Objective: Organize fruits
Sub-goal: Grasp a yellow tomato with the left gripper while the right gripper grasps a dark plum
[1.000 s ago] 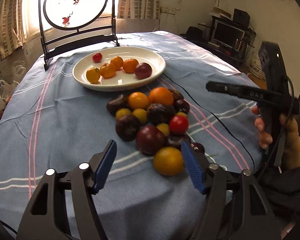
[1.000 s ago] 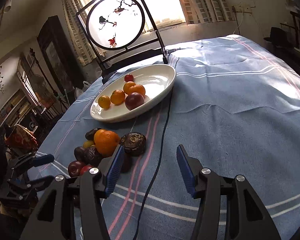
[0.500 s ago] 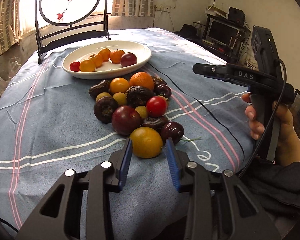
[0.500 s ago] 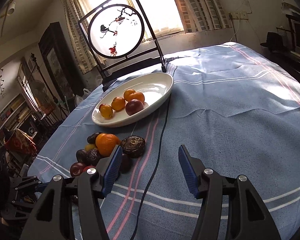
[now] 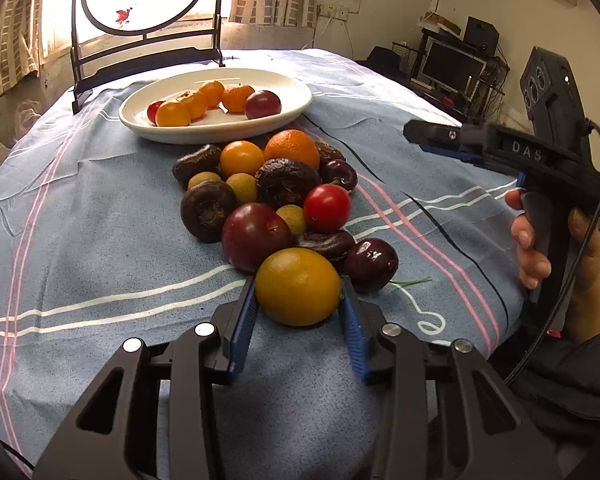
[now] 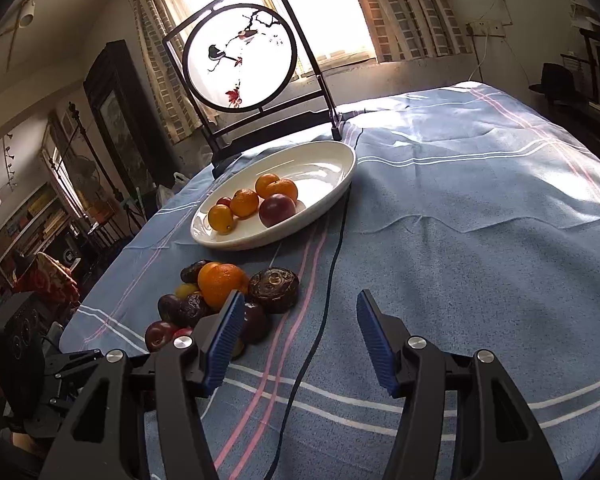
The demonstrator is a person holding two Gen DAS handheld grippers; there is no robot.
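Cluttered room, bright window at the far side, round table under a blue striped cloth (image 5: 80, 208). Round painted screen on a dark stand (image 6: 240, 60) at the far edge of the table. White oval plate (image 5: 220, 130) just near of the screen, holding small oranges, one dark red plum and one small red fruit. Loose pile of fruit on the cloth near of the plate: large orange (image 5: 292, 148) at the far end, dark wrinkled fruits, small yellow ones, red tomato (image 5: 326, 208) toward the right, dark plum (image 5: 256, 236) in the near part. Yellow-orange fruit (image 5: 298, 286) at the near end of the pile, resting on the cloth, touching the plum behind it. Left gripper (image 5: 298, 306) low over the cloth, blue pads against both sides of the yellow-orange fruit after closing in and easing slightly; gripped, not lifted. Right gripper (image 6: 300, 332) off to the right of the pile, above bare cloth, fingers moderately apart with nothing between them. Black cable (image 6: 324, 280) running from the plate's right end toward the near edge, passing between the right fingers in that view. Hand (image 5: 556, 256) on the right gripper's handle, dark sleeve below.
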